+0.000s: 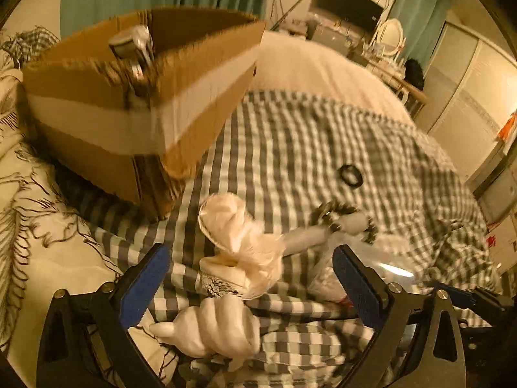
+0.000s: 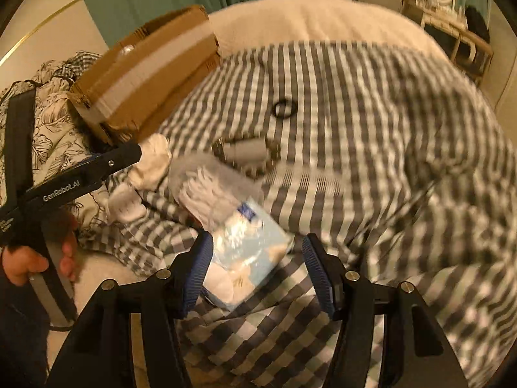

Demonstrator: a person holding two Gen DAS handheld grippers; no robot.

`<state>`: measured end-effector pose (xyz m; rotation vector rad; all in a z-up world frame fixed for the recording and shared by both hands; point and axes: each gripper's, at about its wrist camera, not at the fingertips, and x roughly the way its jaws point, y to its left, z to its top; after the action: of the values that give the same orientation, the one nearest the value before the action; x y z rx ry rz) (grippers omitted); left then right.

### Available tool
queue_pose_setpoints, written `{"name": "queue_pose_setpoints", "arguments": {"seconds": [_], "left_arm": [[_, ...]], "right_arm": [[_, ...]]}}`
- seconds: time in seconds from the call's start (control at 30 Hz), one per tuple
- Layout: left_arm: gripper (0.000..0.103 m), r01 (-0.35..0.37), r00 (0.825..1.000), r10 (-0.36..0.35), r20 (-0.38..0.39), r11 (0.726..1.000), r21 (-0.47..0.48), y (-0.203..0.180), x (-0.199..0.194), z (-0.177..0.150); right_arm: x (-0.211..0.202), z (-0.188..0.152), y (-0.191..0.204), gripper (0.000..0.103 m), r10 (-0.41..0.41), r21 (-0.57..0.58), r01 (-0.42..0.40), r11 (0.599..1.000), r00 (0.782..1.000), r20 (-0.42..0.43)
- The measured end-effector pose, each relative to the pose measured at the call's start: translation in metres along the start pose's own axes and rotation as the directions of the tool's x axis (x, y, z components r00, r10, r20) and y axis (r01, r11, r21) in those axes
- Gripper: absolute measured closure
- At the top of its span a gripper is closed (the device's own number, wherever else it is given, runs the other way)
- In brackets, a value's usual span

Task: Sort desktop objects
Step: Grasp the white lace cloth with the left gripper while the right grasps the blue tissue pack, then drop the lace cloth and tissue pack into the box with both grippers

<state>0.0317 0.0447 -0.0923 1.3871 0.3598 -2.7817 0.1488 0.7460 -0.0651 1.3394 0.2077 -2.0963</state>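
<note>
Right wrist: plastic packet between open right claw fingers

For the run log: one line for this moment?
left tool: open over white bow | right tool: open around clear packet | cardboard box: one item inside

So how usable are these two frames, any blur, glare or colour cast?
Left wrist view: motion blur smears the cardboard box and the checked cloth; warm yellow cast; a glare streak sits beside the open left gripper. Right wrist view: blur is heavier toward the right side of the cloth; the black ring is soft but readable; the packet between the open right gripper fingers is sharper. Both bend strongly at the edges.
</note>
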Motion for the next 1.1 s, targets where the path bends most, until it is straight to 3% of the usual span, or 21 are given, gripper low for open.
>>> {"name": "queue_pose_setpoints", "arguments": {"seconds": [0.07,0.27,0.37,0.43,0.47,0.63,0.77,0.8,0.83,1.1], "left_arm": [[0.005,-0.005,1.0,0.006,-0.017,1.0,0.011,-0.002,0.008,-0.001],[0.025,0.0,0.996,0.002,-0.087,1.0,0.029,-0.002,0.031,-0.004],[0.047,0.03,0.992,-0.028,-0.12,0.999,0.014,0.004,0.04,-0.006],[0.069,0.062,0.988,-0.063,-0.143,0.998,-0.01,0.009,0.044,-0.006],[0.072,0.073,0.987,-0.075,-0.143,0.997,-0.017,0.01,0.044,-0.006],[0.08,0.095,0.987,-0.096,-0.128,0.995,-0.01,0.009,0.04,-0.007],[0.081,0.106,0.99,-0.107,-0.088,0.994,-0.011,0.007,0.032,-0.006],[0.081,0.111,0.992,-0.111,-0.067,0.994,-0.008,0.006,0.027,-0.006],[0.081,0.114,0.992,-0.114,-0.05,0.993,-0.001,0.005,0.023,-0.006],[0.083,0.125,0.991,-0.128,0.031,0.988,0.086,-0.008,-0.002,-0.006]], "right_arm": [[0.006,0.0,-0.007,0.042,0.018,0.033,-0.018,0.999,1.0,-0.005],[0.025,-0.007,-0.018,0.035,0.063,0.101,-0.059,0.993,0.997,-0.034],[0.038,-0.01,-0.008,0.034,0.05,0.076,-0.045,0.996,0.996,-0.067],[0.04,-0.01,-0.003,0.029,0.041,0.062,-0.037,0.997,0.997,-0.072],[0.041,-0.01,0.0,0.029,0.03,0.055,-0.026,0.998,0.997,-0.073],[0.045,-0.014,0.01,0.028,-0.011,0.026,0.013,1.0,0.997,-0.081],[0.052,-0.019,0.003,0.028,0.008,0.07,-0.001,0.998,0.995,-0.1],[0.051,-0.019,0.004,0.032,0.005,0.067,0.001,0.998,0.996,-0.093],[0.049,-0.02,0.005,0.049,0.001,0.062,0.004,0.998,0.997,-0.083],[0.021,-0.028,0.013,0.068,-0.019,0.052,0.018,0.998,0.999,0.026]]}}
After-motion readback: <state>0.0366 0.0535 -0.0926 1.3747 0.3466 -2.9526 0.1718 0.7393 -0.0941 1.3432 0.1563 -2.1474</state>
